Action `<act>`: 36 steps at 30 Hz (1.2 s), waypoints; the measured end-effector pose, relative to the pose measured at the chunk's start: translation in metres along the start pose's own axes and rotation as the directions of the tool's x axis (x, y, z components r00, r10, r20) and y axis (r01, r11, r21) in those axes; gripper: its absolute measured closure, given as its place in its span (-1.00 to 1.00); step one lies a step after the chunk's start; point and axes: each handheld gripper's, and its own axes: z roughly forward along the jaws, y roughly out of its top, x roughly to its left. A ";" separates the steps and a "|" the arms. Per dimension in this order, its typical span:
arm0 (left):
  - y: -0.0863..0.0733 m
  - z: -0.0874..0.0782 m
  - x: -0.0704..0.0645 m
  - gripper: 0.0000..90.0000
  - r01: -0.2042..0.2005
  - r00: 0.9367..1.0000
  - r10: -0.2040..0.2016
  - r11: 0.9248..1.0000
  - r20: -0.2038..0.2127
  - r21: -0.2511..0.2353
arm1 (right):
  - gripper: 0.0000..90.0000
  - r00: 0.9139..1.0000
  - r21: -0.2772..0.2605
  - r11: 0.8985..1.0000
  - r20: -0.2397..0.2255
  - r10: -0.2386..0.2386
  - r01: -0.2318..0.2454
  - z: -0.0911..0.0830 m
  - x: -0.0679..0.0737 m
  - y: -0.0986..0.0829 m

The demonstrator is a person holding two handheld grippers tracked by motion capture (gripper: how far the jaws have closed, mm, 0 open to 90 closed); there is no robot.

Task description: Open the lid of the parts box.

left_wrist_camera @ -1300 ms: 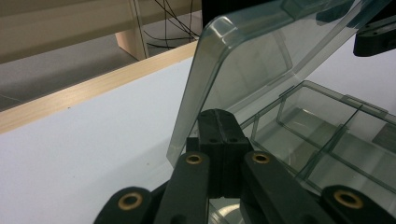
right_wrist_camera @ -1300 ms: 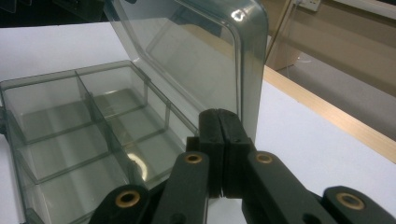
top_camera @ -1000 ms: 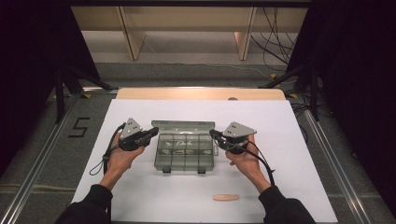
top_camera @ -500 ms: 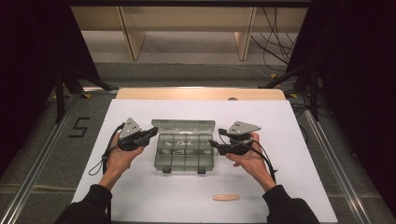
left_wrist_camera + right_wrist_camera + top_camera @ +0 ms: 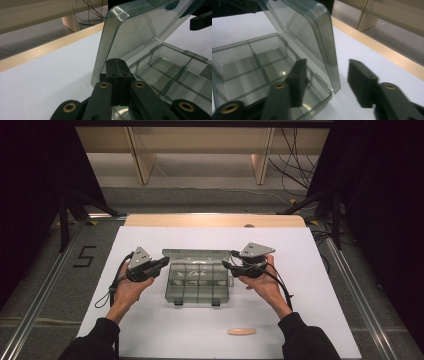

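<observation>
While the left gripper (image 5: 117,82) pinches the lid (image 5: 140,32) edge, right gripper (image 5: 325,82) fingers straddle it.

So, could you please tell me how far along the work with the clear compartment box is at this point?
Done: the box sits on the white table with its lid raised, compartments exposed. In hand: the left tool is shut beside the lid's edge; the right tool is open beside the lid's other edge. Left: the tan piece lies outside the box, untouched, and may need placing inside.

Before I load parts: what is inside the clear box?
The clear box has divided compartments; those seen through the gripper views look empty. In the high view, glare on the raised lid hides the back row.
</observation>
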 end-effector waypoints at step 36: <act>-0.027 -0.002 -0.014 0.28 0.087 0.992 -0.111 0.944 0.060 0.319 | 0.79 0.998 -0.013 1.000 0.064 -0.001 0.001 0.005 -0.005 0.005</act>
